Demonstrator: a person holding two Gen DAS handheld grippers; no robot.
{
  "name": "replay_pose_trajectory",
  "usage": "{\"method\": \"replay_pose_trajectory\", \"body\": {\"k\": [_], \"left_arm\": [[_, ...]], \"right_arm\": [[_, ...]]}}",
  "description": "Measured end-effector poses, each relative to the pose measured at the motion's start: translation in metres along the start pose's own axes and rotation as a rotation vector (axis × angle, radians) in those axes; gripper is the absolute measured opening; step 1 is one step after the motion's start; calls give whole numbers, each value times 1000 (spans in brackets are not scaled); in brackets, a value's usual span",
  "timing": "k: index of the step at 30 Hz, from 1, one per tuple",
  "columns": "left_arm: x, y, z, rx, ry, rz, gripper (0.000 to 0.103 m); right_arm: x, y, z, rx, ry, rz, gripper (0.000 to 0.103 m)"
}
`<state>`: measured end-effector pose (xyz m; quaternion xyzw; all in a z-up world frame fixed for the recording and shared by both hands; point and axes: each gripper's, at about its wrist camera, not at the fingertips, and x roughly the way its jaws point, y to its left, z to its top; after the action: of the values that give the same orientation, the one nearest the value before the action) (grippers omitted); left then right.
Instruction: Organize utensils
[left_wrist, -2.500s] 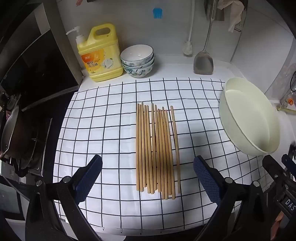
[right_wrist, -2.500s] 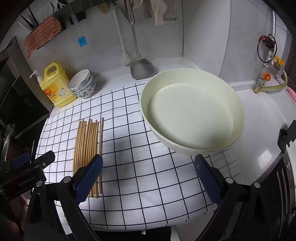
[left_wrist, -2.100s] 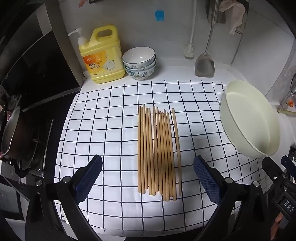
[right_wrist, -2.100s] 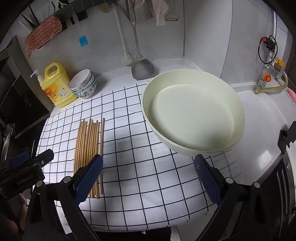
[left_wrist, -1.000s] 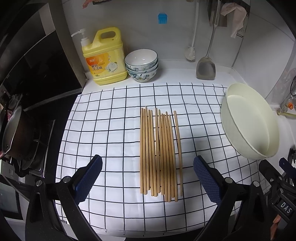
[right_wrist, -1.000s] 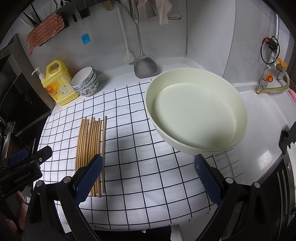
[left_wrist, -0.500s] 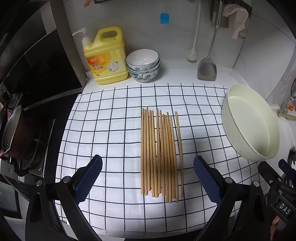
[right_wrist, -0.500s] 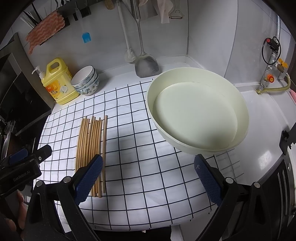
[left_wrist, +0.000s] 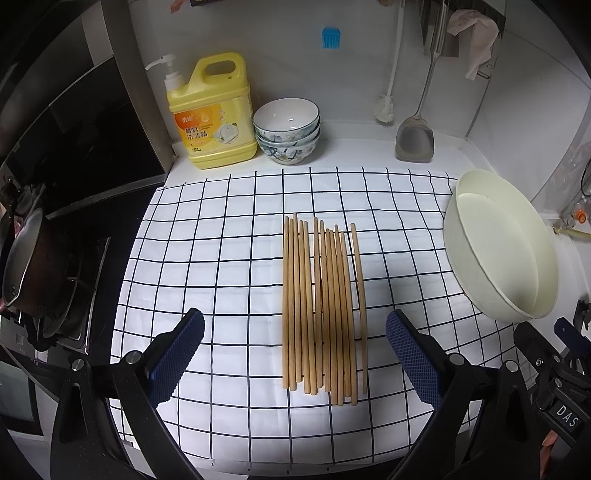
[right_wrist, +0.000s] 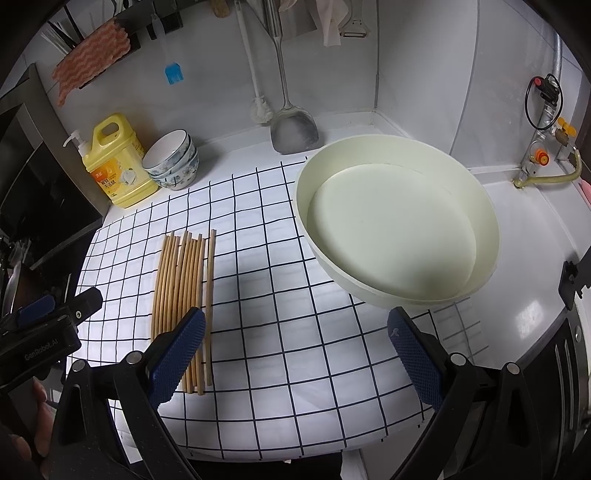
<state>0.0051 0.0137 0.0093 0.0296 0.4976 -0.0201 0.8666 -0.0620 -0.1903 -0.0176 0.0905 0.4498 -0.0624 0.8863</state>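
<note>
On the checked cloth (left_wrist: 229, 258) lie the chopsticks (left_wrist: 321, 306) side by side, between both fingers of the left gripper (left_wrist: 295, 350), spread wide and holding nothing. Right gripper (right_wrist: 295, 350) is also wide apart, near the basin (right_wrist: 395, 229).

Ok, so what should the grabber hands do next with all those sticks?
Probably lower the left gripper onto the chopsticks: they lie loose on the checked cloth between its open fingers, and the cream basin stands empty beside them.
</note>
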Motion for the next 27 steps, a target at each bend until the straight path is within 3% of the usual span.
{"method": "replay_pose_trajectory", "body": {"k": [27], "left_arm": [[5,9,-1,-4,12,-4,97]], "right_arm": [[3,9,0,-12,-3,4,94]]}}
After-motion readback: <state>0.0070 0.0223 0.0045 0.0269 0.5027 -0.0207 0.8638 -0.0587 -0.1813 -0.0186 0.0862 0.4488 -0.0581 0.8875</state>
